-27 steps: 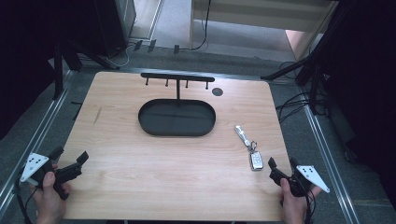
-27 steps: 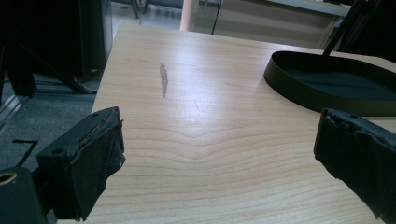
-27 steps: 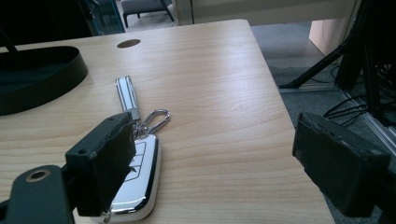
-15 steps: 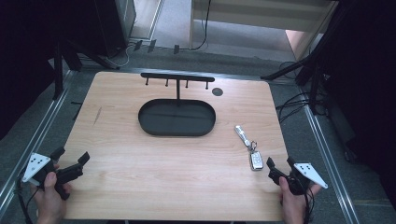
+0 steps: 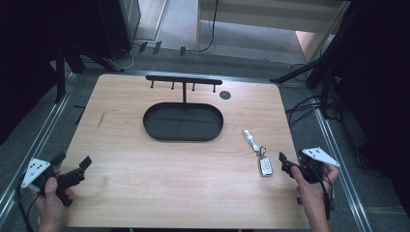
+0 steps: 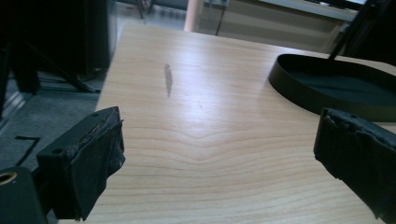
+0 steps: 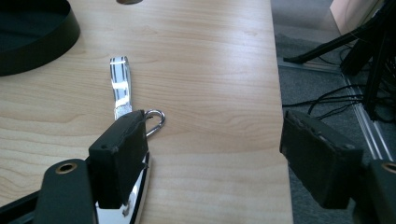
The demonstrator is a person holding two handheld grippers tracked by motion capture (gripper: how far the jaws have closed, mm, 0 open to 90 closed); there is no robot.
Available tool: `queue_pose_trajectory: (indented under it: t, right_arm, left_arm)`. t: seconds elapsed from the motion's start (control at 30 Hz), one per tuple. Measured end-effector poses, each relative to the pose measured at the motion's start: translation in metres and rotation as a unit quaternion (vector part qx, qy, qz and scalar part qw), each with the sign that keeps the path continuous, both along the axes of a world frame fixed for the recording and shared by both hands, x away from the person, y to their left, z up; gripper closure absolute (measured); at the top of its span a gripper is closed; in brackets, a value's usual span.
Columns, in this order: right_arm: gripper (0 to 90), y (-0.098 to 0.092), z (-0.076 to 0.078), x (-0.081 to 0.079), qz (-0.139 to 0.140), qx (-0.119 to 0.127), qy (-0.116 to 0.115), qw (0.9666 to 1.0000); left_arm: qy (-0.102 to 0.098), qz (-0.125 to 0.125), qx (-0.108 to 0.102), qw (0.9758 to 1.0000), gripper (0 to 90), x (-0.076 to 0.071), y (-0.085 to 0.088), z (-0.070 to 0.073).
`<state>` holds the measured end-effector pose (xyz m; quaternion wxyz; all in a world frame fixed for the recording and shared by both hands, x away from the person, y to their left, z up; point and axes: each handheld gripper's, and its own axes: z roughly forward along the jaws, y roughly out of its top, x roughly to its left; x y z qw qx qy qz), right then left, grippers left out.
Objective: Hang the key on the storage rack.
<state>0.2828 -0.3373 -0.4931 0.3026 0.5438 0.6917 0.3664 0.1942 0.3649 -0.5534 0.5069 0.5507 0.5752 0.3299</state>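
Observation:
A silver key fob (image 5: 265,166) lies on the wooden table (image 5: 145,183) at the right, joined by a ring to a short shiny strap (image 5: 251,139). My right gripper (image 5: 286,163) stands open just to the right of the fob. In the right gripper view its jaws (image 7: 219,154) are wide apart, the left jaw hanging over the fob (image 7: 136,205), with the ring (image 7: 157,122) and strap (image 7: 120,86) ahead. My left gripper (image 5: 72,161) is open at the table's near left edge, nothing between its jaws (image 6: 219,154).
A black oval tray (image 5: 183,138) sits at mid-table with a black hook rack (image 5: 183,79) rising behind it; its rim (image 6: 299,91) appears in the left gripper view. A dark round spot (image 5: 225,94) marks the far table. Cables and stand legs (image 5: 309,104) lie off the right edge.
My right gripper has edged slightly forward beside the key fob. The left gripper and the fob have not moved.

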Motion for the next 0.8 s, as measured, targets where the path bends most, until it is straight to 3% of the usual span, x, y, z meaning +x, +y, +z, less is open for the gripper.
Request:
queue_pose_trajectory:
  t: [0.07,0.13,0.23,0.3,0.37,0.4,0.47,0.5,0.53,0.57,0.67,0.7,0.73,0.77,0.8]
  right_arm:
    - [25.1,0.006,0.012,0.012,0.017,-0.027,0.018,0.9993]
    - [25.3,0.01,0.019,0.021,0.026,-0.036,0.034,0.9984]
    - [25.6,0.015,0.025,0.029,0.036,-0.049,0.05,0.9969]
    - [27.0,0.02,0.03,0.037,0.047,-0.06,0.067,0.9948]
    - [28.9,0.029,0.038,0.051,0.071,-0.085,0.095,0.9893]
    - [28.9,0.029,0.038,0.051,0.071,-0.085,0.095,0.9893]
    - [34.2,0.039,0.043,0.062,0.096,-0.124,0.106,0.982]
    - [34.2,0.039,0.043,0.062,0.096,-0.124,0.106,0.982]
    - [36.2,0.043,0.044,0.066,0.106,-0.138,0.111,0.9784]
    - [39.7,0.053,0.045,0.074,0.124,-0.158,0.126,0.9715]
    - [45.2,0.067,0.045,0.086,0.151,-0.179,0.151,0.9603]
    - [45.2,0.067,0.045,0.086,0.151,-0.179,0.151,0.9603]
    - [47.3,0.072,0.044,0.09,0.157,-0.188,0.163,0.9556]
    - [49.4,0.082,0.041,0.099,0.185,-0.207,0.184,0.9428]
    - [49.4,0.082,0.041,0.099,0.185,-0.207,0.184,0.9428]
  left_arm:
    - [0.003,0.009,0.004,0.9999,2.0,0.001,-0.001,0.0]
    - [0.0,0.014,0.013,0.9998,2.0,0.0,-0.003,0.0]
    - [-0.001,0.018,0.011,0.9998,2.0,0.0,-0.002,0.0]
    - [-0.003,0.02,0.006,0.9998,1.9,0.0,-0.001,0.0]
    - [0.001,0.023,0.009,0.9997,2.0,0.0,-0.002,0.0]
    - [0.001,0.023,0.009,0.9997,1.9,0.0,-0.002,0.0]
    - [0.004,0.037,0.017,0.9992,2.0,0.002,-0.004,0.001]
    - [0.004,0.045,0.021,0.9988,2.0,0.003,-0.005,0.001]
    - [0.004,0.048,0.026,0.9985,2.0,0.003,-0.006,0.001]
    - [0.005,0.05,0.03,0.9983,2.0,0.003,-0.007,0.001]
    - [0.005,0.048,0.032,0.9983,2.0,0.003,-0.007,0.001]
    - [0.005,0.047,0.028,0.9985,2.0,0.003,-0.006,0.001]
    - [0.005,0.046,0.024,0.9986,2.0,0.003,-0.005,0.001]
    - [0.007,0.043,0.023,0.9988,2.0,0.003,-0.004,0.001]
    - [0.007,0.043,0.023,0.9988,2.0,0.003,-0.004,0.001]
